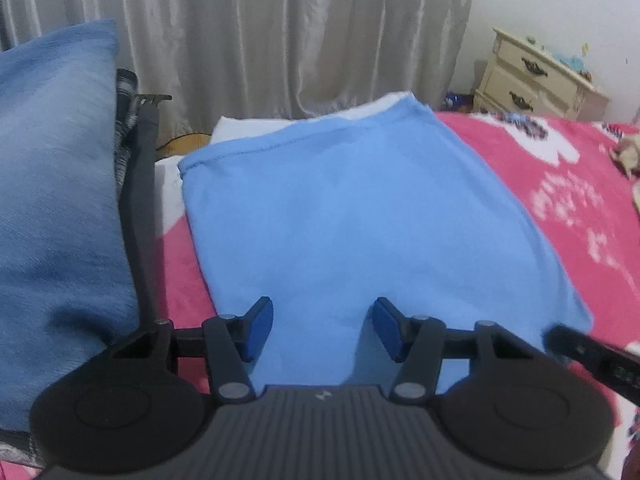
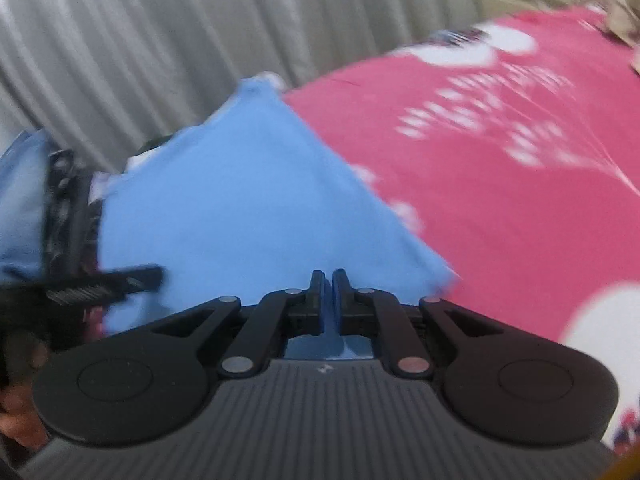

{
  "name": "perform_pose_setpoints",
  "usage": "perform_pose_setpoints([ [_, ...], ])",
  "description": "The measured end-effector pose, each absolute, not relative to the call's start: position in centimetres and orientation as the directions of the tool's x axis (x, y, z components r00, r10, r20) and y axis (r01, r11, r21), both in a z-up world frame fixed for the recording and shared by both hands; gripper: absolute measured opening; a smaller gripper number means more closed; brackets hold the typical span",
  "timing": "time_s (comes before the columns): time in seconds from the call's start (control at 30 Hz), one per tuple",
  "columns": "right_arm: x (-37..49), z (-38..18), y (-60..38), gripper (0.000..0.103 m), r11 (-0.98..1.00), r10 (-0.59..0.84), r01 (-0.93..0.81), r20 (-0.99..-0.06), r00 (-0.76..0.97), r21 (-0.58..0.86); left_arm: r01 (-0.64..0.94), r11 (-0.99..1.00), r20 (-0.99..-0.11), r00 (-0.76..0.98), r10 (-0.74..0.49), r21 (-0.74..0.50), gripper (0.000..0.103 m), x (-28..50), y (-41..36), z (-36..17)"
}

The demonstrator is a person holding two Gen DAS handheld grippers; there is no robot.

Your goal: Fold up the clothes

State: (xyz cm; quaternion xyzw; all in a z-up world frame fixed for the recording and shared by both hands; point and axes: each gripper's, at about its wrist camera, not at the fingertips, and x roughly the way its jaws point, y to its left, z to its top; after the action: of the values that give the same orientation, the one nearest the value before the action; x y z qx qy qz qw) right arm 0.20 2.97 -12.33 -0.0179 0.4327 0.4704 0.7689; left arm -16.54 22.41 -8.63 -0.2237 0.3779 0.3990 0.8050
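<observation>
Blue pads tip the left tongs point(image 1: 323, 330), which stand partly open over the near edge of the folded light-blue cotton garment point(image 1: 360, 216), nothing pinched between them. The right tongs point(image 2: 328, 292) are closed tight at the same garment's near hem, with blue cloth showing just behind the pads; whether they grip it I cannot tell. The garment lies flat on the bed's pink blanket with white flowers point(image 1: 560, 208). A darker blue pillow point(image 1: 52, 200) sits just beside it, grey curtains point(image 1: 280, 32) and a cream nightstand point(image 1: 536, 76) beyond.
</observation>
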Motion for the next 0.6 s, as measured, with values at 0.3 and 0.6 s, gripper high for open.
perform_pose_setpoints([
  [0.3,-0.8,-9.1,3.5,0.005,0.483,0.777,-0.787,-0.603,0.184,0.383,-0.864,0.502,-0.719,0.375,0.585,-0.042,0.058,-14.8,24.3,-8.1],
  [0.6,0.6,-10.5,3.0,0.005,0.587,0.703,-0.732,-0.667,0.248,0.346,-0.891,0.454,-0.729,0.318,0.606,-0.011,0.059,-15.2,26.5,-9.4],
])
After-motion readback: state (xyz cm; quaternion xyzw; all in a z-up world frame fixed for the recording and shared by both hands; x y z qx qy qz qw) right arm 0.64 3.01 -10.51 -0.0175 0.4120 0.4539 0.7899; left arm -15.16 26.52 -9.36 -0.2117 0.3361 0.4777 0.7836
